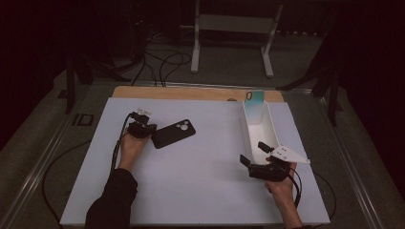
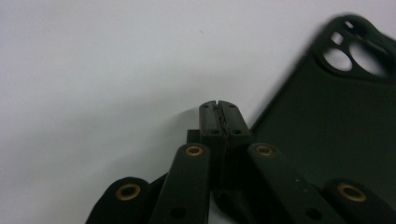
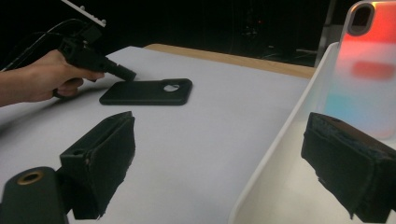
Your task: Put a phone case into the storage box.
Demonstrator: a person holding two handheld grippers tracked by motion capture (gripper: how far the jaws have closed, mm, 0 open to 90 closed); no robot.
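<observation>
A black phone case (image 1: pixel 174 133) lies flat on the white table top (image 1: pixel 200 176), camera holes toward the far right. My left gripper (image 1: pixel 149 131) rests at its near-left corner. In the left gripper view its pads (image 2: pixel 219 112) are pressed together with nothing between them, touching or just beside the case's edge (image 2: pixel 336 135). My right gripper (image 1: pixel 253 152) stands open at the near end of a white tray (image 1: pixel 248 136). In the right gripper view the tray's wall (image 3: pixel 280 149) runs between the two pads. A pastel, iridescent phone case (image 3: pixel 369 70) stands upright at the tray's far end (image 1: pixel 254 99).
A wooden strip (image 1: pixel 191 92) runs along the table's far edge. Beyond it are cables (image 1: pixel 162 62) on the floor and a white stand (image 1: pixel 234 28). Dark stand legs (image 1: pixel 329 90) sit off the table's far right corner.
</observation>
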